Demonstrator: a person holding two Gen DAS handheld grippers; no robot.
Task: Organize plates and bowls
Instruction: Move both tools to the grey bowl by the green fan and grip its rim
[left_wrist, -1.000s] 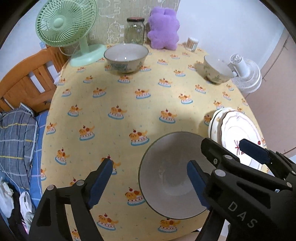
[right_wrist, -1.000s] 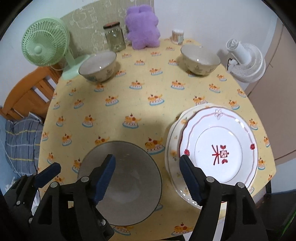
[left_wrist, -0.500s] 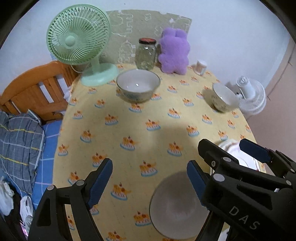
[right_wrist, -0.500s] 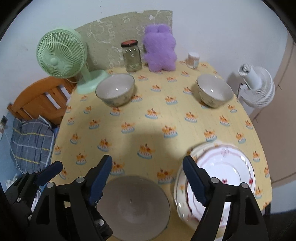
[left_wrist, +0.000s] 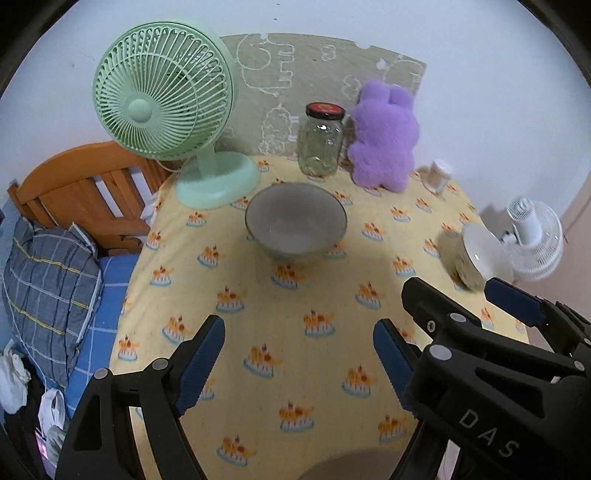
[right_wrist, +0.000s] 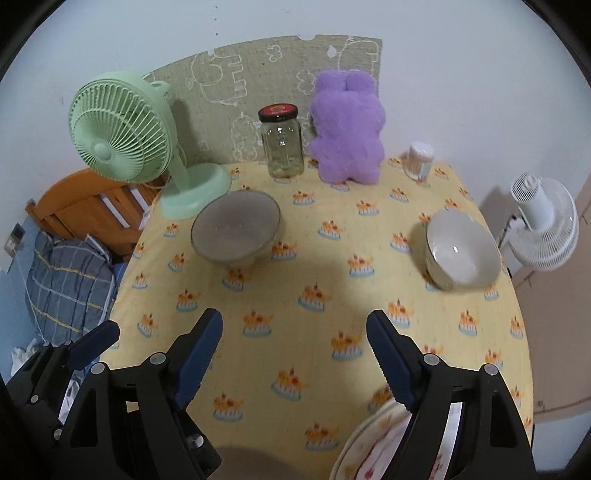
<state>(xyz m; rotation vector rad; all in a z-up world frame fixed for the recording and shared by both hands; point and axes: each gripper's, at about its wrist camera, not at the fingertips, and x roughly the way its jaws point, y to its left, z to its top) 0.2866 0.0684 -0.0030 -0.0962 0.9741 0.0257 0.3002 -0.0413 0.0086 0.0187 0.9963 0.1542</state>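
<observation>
The left hand-held gripper (left_wrist: 297, 356) hangs released and empty at the bottom of the left wrist view, its blue pads wide apart above the yellow cloth of the bench (left_wrist: 314, 354). Above it, at frame centre, a grey bowl (left_wrist: 295, 220) stands alone in front of the green fan (left_wrist: 166, 107) and glass jar (left_wrist: 321, 140); a white bowl (left_wrist: 476, 258) sits at the right edge, and the rim of a third bowl (left_wrist: 354, 465) just shows at the bottom. In the right wrist view, the right hand-held gripper (right_wrist: 294, 350) is likewise released and holds nothing; the grey bowl lies left of centre, the white bowl at right, and stacked plates (right_wrist: 373, 443) peek in at lower right. The plates look gathered already; the bowls remain well apart, so nesting them appears still to be done.
</observation>
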